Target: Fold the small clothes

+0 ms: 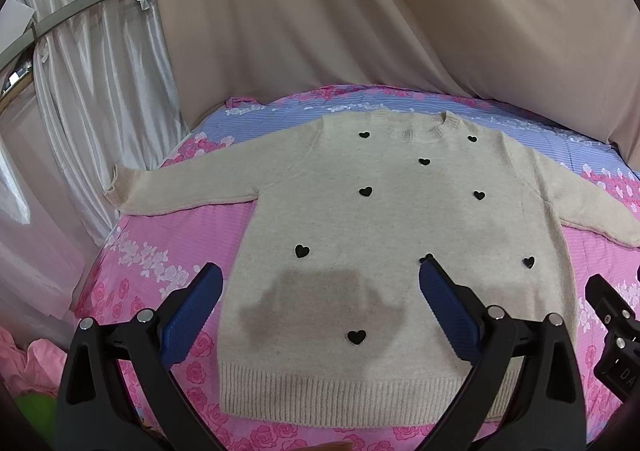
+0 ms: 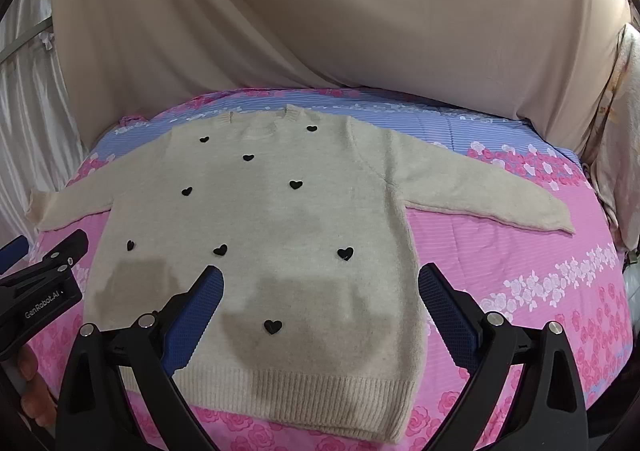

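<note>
The sweater lies flat on the bedsheet, sleeves spread sideways, with the curtain behind.

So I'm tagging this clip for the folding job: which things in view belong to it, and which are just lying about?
Part of the job:
- beige sweater with black hearts, spread flat, not yet folded
- left gripper, open above the hem
- right gripper, open above the hem
- floral bedsheet under it

Just lying about:
- beige drape behind
- white curtain
- pink cloth at the bed's corner

"GenRobot.AI" on left tool body, "DA" on right tool
</note>
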`<control>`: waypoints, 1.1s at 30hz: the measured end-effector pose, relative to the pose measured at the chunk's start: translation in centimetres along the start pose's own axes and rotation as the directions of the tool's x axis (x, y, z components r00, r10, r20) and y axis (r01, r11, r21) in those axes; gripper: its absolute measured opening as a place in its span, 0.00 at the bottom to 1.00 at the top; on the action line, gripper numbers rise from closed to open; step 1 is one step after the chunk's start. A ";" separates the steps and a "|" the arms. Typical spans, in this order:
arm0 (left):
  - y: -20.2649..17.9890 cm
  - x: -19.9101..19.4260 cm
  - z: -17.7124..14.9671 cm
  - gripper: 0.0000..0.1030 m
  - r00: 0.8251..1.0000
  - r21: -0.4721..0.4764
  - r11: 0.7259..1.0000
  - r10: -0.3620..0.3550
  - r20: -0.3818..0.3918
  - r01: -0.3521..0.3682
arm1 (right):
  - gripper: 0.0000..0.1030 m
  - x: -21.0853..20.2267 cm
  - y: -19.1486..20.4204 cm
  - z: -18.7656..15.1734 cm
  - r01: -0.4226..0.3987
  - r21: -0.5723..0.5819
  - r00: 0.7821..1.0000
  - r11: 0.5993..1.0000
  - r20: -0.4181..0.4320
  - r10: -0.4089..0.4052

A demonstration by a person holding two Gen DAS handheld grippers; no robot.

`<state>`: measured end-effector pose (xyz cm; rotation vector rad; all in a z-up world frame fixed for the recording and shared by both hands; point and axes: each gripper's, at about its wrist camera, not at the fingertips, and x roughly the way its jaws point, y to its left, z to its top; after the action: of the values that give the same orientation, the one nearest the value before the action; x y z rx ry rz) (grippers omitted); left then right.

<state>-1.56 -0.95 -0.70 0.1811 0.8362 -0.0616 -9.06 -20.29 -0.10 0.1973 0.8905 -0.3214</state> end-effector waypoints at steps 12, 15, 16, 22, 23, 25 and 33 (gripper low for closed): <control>0.0 0.2 -0.3 0.94 1.000 0.005 1.000 0.005 -0.005 -0.005 | 0.94 0.1 0.2 -0.3 -0.001 0.000 1.000 1.000 -0.006 0.001; 0.1 0.2 -0.4 0.94 1.000 0.008 1.000 0.004 -0.006 -0.004 | 0.93 0.1 0.2 -0.4 -0.001 -0.001 1.000 1.000 -0.006 0.001; 0.1 0.2 -0.3 0.94 1.000 0.007 1.000 0.004 -0.006 -0.004 | 0.94 0.1 0.2 -0.4 0.000 0.000 1.000 1.000 -0.007 0.000; 0.0 0.2 -0.3 0.94 1.000 0.008 1.000 0.003 -0.007 -0.003 | 0.93 0.2 0.0 -0.5 0.002 0.003 1.000 1.000 -0.009 -0.002; 0.0 0.3 -0.3 0.94 1.000 0.009 1.000 0.003 -0.009 -0.002 | 0.93 0.2 0.0 -0.5 0.002 0.003 1.000 1.000 -0.010 -0.002; -0.1 0.4 -0.3 0.94 1.000 0.010 1.000 0.004 -0.010 -0.003 | 0.93 0.3 -0.1 -0.5 0.001 0.004 1.000 1.000 -0.011 -0.001; -0.6 0.9 0.1 0.94 1.000 0.017 1.000 0.004 -0.020 -0.004 | 0.94 0.7 -0.4 -0.3 0.002 0.004 1.000 1.000 -0.019 -0.002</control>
<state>-1.00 -1.55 -1.41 0.1999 0.8554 -0.0633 -8.98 -20.67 -0.86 0.2029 0.9087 -0.3239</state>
